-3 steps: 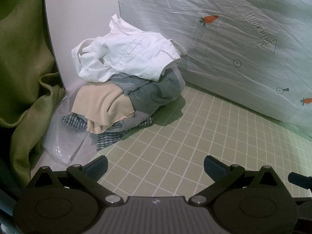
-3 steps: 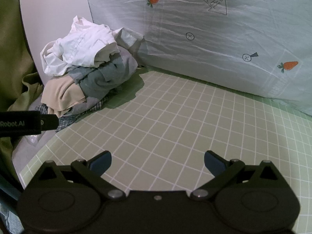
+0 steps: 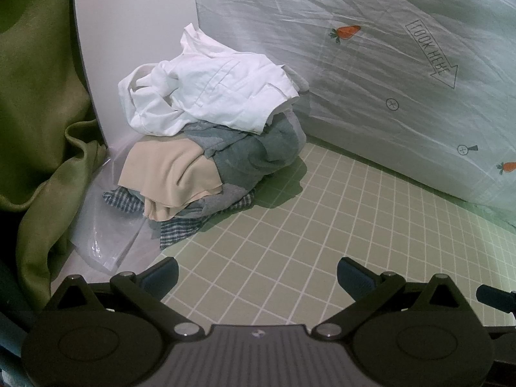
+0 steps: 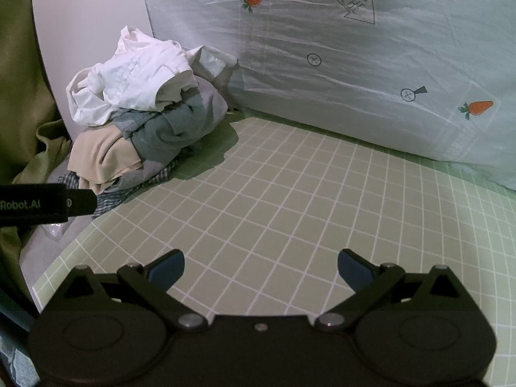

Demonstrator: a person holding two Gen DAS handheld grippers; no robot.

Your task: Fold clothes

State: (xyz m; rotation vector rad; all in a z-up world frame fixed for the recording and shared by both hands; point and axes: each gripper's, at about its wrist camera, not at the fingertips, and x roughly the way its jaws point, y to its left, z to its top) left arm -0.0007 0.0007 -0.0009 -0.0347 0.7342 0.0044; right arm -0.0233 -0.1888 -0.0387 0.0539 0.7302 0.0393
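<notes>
Left wrist view: left gripper (image 3: 257, 272) spread wide, nothing between the fingers, hovering over the green grid mat (image 3: 322, 225) on the worktop. Pile of clothes (image 3: 206, 135) sits ahead and left of it, in the far-left corner, well apart from the fingertips. Pile is a rounded heap with no clear long axis; cannot tell which way any garment points. Layers from top: white shirt (image 3: 213, 93), crumpled; grey garment (image 3: 254, 154) under it, bulging right; beige cloth (image 3: 167, 167) hanging off the near-left side; checked fabric (image 3: 180, 229) at the bottom, spilling onto the mat edge. Clear plastic bag (image 3: 106, 238) lies flat beside the pile's near-left foot; contents not discernible. Edges: white panel (image 3: 129, 32) upright behind the pile, printed sheet (image 3: 387, 64) with carrots and an arrow forming the back wall, green curtain (image 3: 38, 113) bunched at far left. Mat's left edge ends just short of the bag. Right wrist view: right gripper (image 4: 261, 267) likewise spread wide and empty, over open mat (image 4: 306, 193); broad bare grid runs to the right and ahead as far as the sheet (image 4: 354, 64). Pile (image 4: 138, 122) far left; the left gripper's body (image 4: 45, 203) enters from the left edge, near the pile's near side.
</notes>
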